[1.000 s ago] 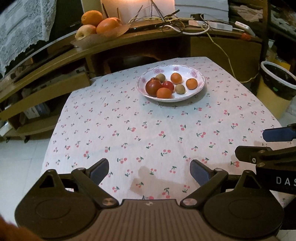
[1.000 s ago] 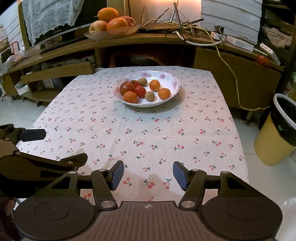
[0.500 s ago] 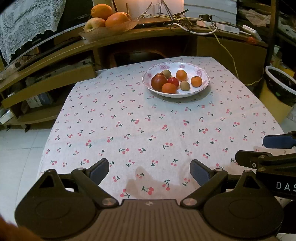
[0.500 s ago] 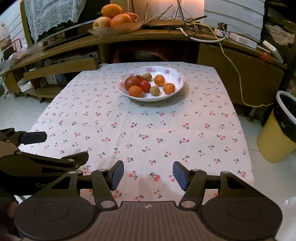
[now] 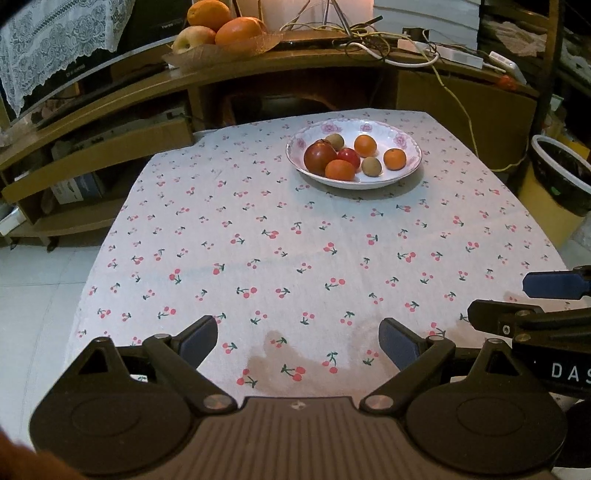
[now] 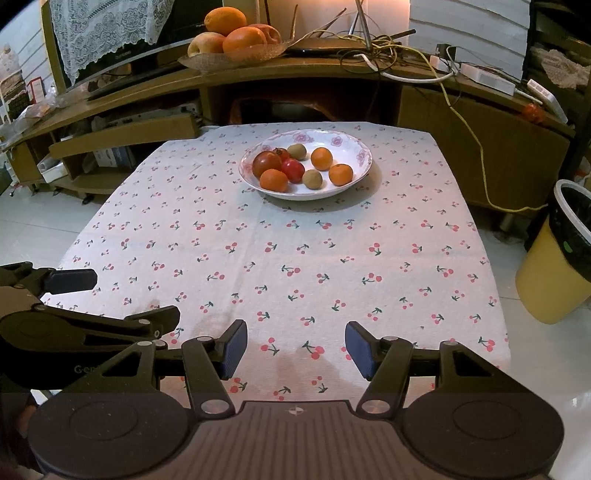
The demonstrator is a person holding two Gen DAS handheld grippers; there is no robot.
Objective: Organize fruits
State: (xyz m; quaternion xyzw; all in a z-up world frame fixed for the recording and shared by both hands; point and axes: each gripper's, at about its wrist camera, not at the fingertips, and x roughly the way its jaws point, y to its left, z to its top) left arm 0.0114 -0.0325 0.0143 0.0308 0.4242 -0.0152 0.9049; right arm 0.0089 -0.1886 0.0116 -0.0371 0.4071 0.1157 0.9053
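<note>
A white flowered plate (image 5: 406, 142) (image 6: 354, 147) stands at the far side of the cherry-print tablecloth (image 5: 295, 251) (image 6: 295, 251). It holds several small fruits: oranges (image 5: 340, 170) (image 6: 273, 180), red tomatoes (image 5: 319, 158) (image 6: 266, 162) and brownish kiwis (image 5: 371, 166) (image 6: 312, 178). My left gripper (image 5: 297, 338) is open and empty over the near table edge. My right gripper (image 6: 295, 347) is open and empty beside it, also at the near edge. Each gripper shows at the side of the other's view.
A wooden sideboard (image 6: 332, 74) behind the table carries a tray of large oranges and apples (image 5: 218, 29) (image 6: 236, 37) and tangled cables (image 6: 373, 48). A yellow bin with a black liner (image 6: 561, 254) (image 5: 561, 177) stands on the floor to the right.
Both grippers have pulled back and lifted a little from the table; the plate looks farther and higher in view. Both stay open and empty.
</note>
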